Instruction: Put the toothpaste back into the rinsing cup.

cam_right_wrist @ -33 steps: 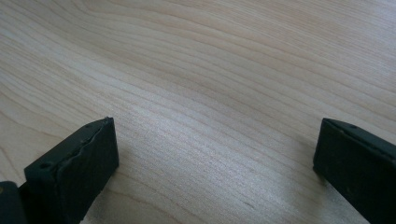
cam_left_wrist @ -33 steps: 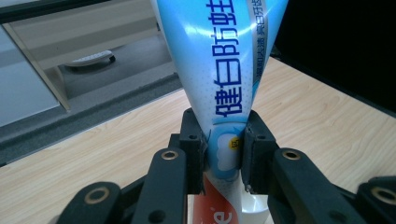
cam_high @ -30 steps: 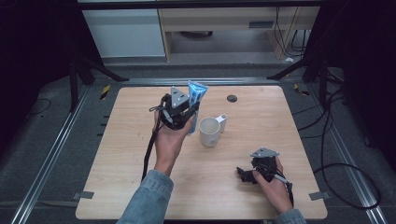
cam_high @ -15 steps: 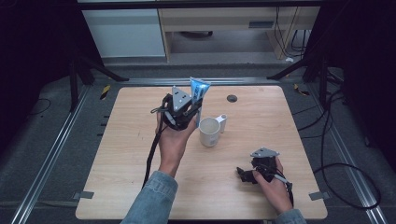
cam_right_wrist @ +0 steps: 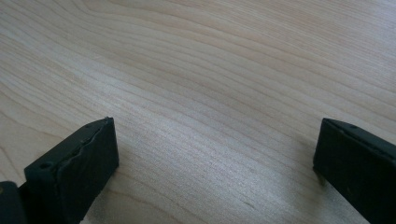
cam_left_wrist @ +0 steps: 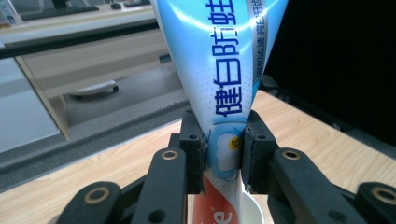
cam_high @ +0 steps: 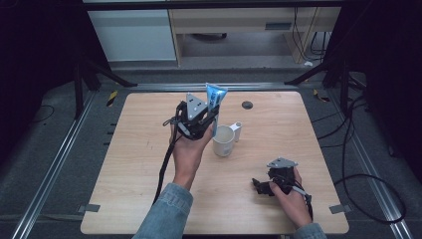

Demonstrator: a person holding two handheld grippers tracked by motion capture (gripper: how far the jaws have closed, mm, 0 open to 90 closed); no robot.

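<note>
blue "健白防蛀" lettering on toothpaste tube (cam_left_wrist: 219, 70)

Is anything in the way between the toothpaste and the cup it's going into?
Nothing visible is. The left gripper holds the blue toothpaste tube upright, cap end down, right above the open white mug. In the left gripper view the tube's lower end already sits at the mug's rim, with no object between them.

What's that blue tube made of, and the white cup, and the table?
The blue tube looks like soft glossy plastic: it shines, carries printed writing, and dents where the left gripper pinches it. The white cup looks like smooth glazed ceramic, though it might be plastic. The table shows pale wood grain, possibly a laminate.
</note>
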